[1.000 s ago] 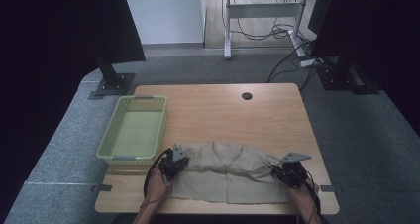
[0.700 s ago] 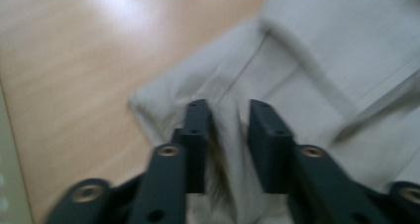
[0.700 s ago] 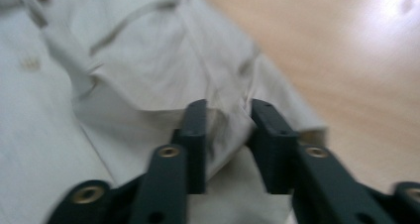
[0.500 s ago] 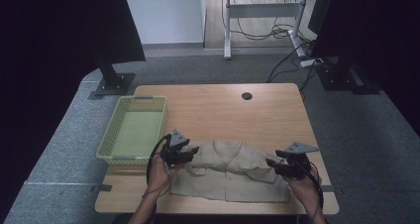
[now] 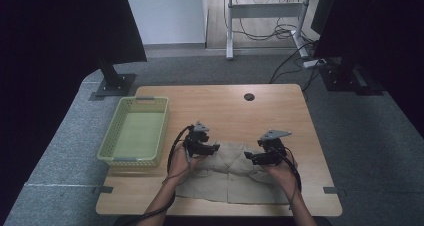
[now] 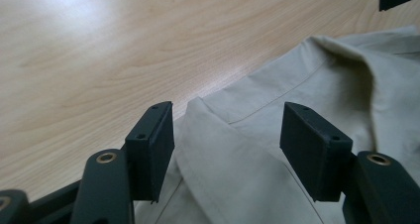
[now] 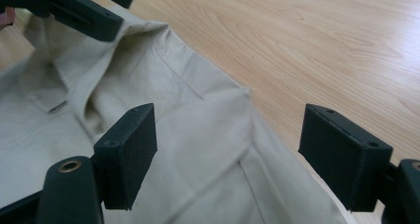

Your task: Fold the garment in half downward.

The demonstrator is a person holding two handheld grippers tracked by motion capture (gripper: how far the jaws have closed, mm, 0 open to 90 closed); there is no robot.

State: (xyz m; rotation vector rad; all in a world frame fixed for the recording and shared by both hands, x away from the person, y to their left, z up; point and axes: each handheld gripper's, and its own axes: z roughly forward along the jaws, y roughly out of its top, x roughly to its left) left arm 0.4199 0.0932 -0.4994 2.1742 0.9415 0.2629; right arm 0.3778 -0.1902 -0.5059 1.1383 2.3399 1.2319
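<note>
A beige shirt (image 5: pixel 230 173) lies on the wooden table (image 5: pixel 225 106) near the front edge, its sides folded inward. My left gripper (image 5: pixel 214 148) hovers over the shirt's upper left part, and my right gripper (image 5: pixel 248 158) over its upper right part. Both have just been opening their jaws. In the left gripper view the left gripper (image 6: pixel 228 130) stands open above a folded edge of the shirt (image 6: pixel 257 100), pads clear of the cloth. The right gripper (image 7: pixel 228 140) is likewise open over the shirt (image 7: pixel 198 120), with the left gripper's jaws (image 7: pixel 84 11) near the collar.
An empty green basket (image 5: pixel 135 131) stands at the table's left side, close to my left hand. A round hole (image 5: pixel 249 96) sits near the table's far edge. Bare wood stretches behind the shirt. Black stands flank the table on the grey floor.
Both grippers moved inward and away from the front edge, rising a little. The shirt's outer ends came in with them, so it is narrower. Both pairs of jaws went from shut to open.
</note>
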